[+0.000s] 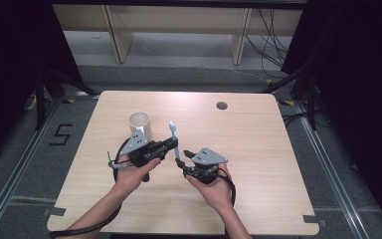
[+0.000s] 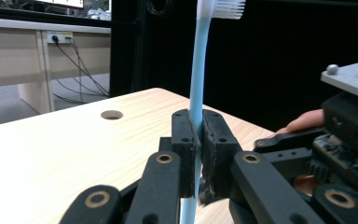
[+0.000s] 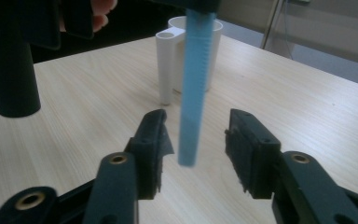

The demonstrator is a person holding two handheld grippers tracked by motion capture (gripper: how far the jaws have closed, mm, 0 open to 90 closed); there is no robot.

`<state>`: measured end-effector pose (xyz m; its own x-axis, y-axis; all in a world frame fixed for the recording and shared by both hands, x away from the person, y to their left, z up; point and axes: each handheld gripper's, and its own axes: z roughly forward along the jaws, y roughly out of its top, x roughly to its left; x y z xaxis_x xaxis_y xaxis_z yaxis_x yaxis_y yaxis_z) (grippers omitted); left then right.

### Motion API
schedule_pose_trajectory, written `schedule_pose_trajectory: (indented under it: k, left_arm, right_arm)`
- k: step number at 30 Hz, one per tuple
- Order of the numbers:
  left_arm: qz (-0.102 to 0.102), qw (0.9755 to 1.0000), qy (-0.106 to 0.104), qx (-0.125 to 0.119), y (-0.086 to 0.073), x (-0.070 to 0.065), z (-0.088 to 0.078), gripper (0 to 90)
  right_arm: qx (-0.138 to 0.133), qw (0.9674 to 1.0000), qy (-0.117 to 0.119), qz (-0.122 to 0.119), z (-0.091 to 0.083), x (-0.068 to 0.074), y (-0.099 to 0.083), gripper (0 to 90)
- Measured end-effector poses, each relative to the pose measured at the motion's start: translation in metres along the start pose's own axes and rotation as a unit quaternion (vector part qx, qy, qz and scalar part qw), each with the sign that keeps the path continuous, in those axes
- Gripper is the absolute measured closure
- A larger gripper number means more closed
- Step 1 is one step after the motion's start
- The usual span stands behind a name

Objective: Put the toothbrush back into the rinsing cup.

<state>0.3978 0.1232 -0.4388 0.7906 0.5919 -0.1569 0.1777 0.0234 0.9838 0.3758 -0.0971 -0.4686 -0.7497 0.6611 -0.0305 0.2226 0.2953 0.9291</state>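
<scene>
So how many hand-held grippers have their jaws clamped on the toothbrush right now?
1. The left hand-held gripper is clamped on the blue toothbrush handle. The right hand-held gripper has its jaws open on either side of the handle's end, not pressing it.

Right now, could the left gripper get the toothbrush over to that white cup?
Probably yes: the left gripper is shut on the toothbrush, the right gripper stands open, and the white cup sits close, unblocked.

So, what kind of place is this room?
Probably a lab or recording studio: black curtains flank a lone wooden table, cables trail on the floor, and a taped "5" marks the spot.
</scene>
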Motion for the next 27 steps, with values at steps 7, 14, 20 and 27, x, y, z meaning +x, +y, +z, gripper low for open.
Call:
schedule_pose_trajectory:
  k: [7, 14, 20, 27]
  left_arm:
    - [0.002, 0.9999, 0.015, 0.003, 0.004, 0.008, -0.007, 83.6]
    - [0.011, 0.9994, 0.031, 0.006, 0.005, 0.014, -0.016, 83.6]
    - [0.005, 0.9988, 0.046, 0.012, 0.006, 0.019, -0.025, 83.6]
    - [0.008, 0.9988, 0.049, 0.005, 0.011, 0.025, -0.032, 83.6]
  right_arm:
    - [0.000, 0.9997, -0.023, 0.001, -0.018, -0.012, -0.007, 51.5]
    - [0.008, 0.9989, -0.043, 0.017, -0.032, -0.024, -0.019, 51.4]
    - [0.010, 0.9977, -0.060, 0.029, -0.041, -0.032, -0.028, 51.6]
    - [0.010, 0.9968, -0.065, 0.044, -0.045, -0.036, -0.034, 52.1]
